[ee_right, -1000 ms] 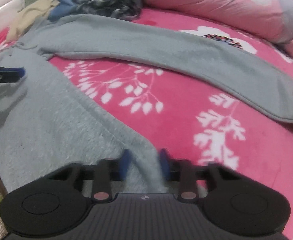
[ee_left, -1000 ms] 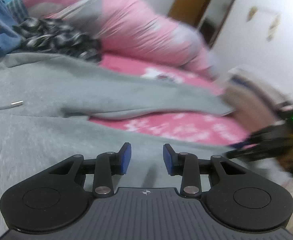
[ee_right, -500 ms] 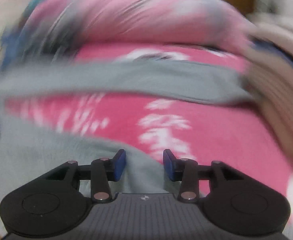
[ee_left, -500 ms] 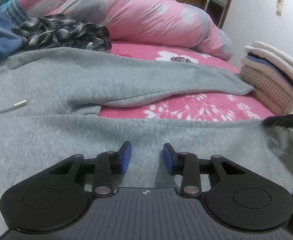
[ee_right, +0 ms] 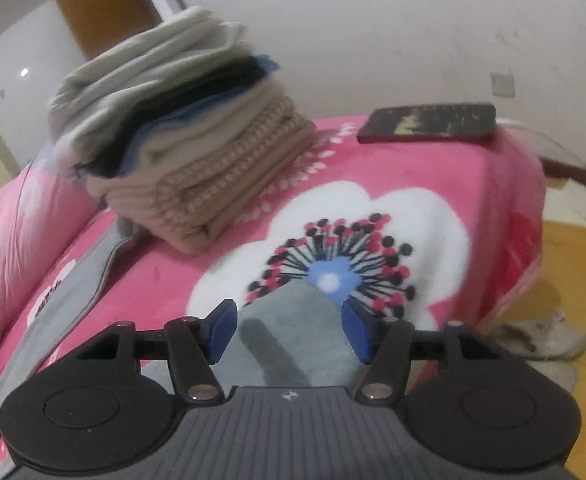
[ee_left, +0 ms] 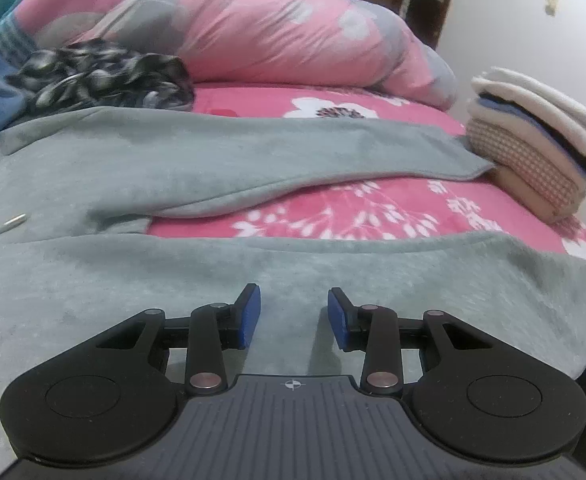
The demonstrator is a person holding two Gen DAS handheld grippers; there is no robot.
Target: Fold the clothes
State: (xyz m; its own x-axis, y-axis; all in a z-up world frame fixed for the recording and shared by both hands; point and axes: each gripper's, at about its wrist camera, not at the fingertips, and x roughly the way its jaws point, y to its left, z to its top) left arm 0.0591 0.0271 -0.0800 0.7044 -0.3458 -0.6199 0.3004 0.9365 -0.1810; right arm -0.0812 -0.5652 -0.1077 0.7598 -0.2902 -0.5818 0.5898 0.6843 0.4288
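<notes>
1. The grey garment (ee_left: 213, 168) lies spread flat on the pink bed cover (ee_left: 373, 216). It looks like soft fleece, and a cord with a metal tip (ee_left: 15, 221) rests on it at the left.
2. One long part reaches to the right, and its end lies just beside the stack of folded clothes (ee_left: 533, 148).
3. The left gripper (ee_left: 293, 312) hovers over the near part of the garment; its jaws stand partly apart and pinch nothing.
4. The right gripper (ee_right: 289, 328) is opening. A grey corner (ee_right: 293, 320) lies between its blue pads, which do not press it.
</notes>
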